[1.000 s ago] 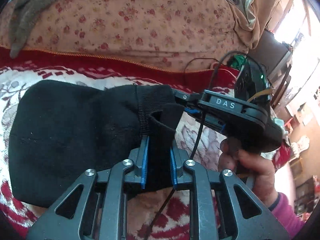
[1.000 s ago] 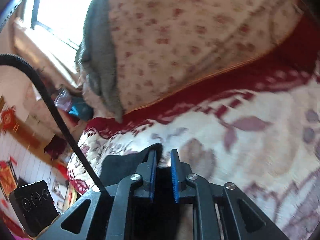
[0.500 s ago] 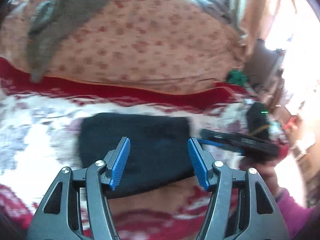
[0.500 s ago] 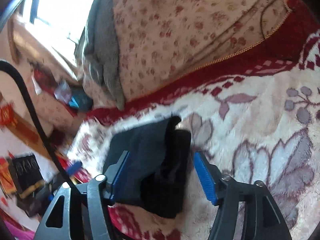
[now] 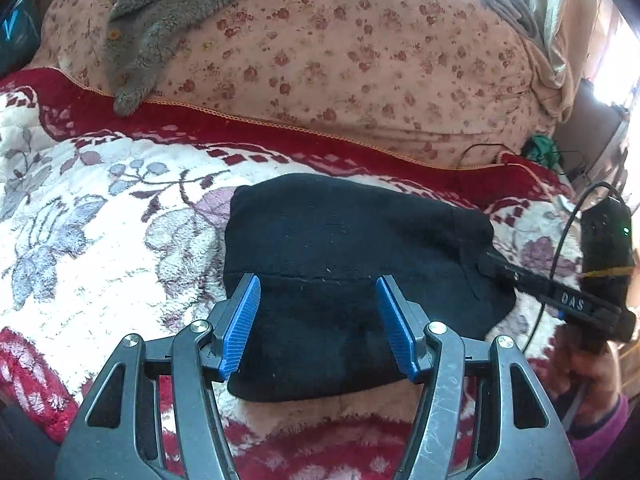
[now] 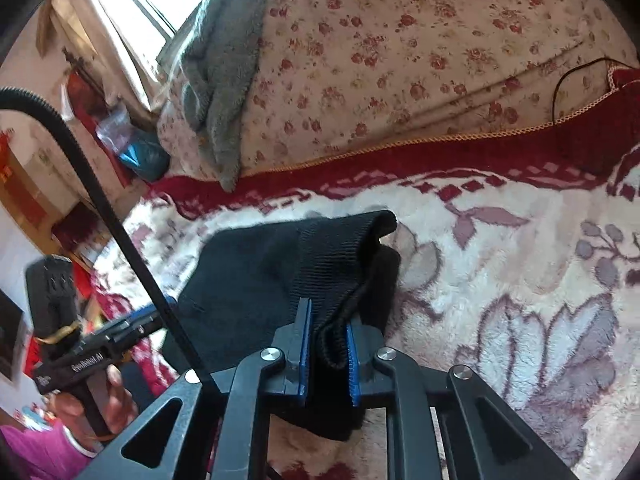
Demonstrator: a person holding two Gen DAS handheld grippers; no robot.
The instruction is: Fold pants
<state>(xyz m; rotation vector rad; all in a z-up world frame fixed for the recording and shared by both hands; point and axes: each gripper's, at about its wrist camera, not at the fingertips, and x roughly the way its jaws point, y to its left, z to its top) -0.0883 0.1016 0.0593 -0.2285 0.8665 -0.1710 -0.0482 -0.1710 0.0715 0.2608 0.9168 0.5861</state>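
The black pants (image 5: 340, 264) lie folded into a compact bundle on the floral blanket (image 5: 100, 240). My left gripper (image 5: 318, 322) is open, its blue pads just above the near part of the bundle, holding nothing. My right gripper (image 6: 326, 354) is shut on the ribbed waistband edge of the pants (image 6: 336, 264). In the left wrist view the right gripper (image 5: 496, 262) reaches in from the right and meets the bundle's right end. In the right wrist view the left gripper's body (image 6: 100, 352) shows at the lower left, its tips hidden.
A floral-print duvet (image 5: 340, 52) with a grey fleece garment (image 5: 160, 12) draped on it is piled behind the blanket. A black cable (image 5: 476, 152) lies at the duvet's foot. Room clutter (image 6: 120, 136) and a bright window lie beyond the bed's edge.
A second ago both grippers were shut on the pants. Both opened and drew back. Now the right gripper has shut on the waistband edge; the left stays open.
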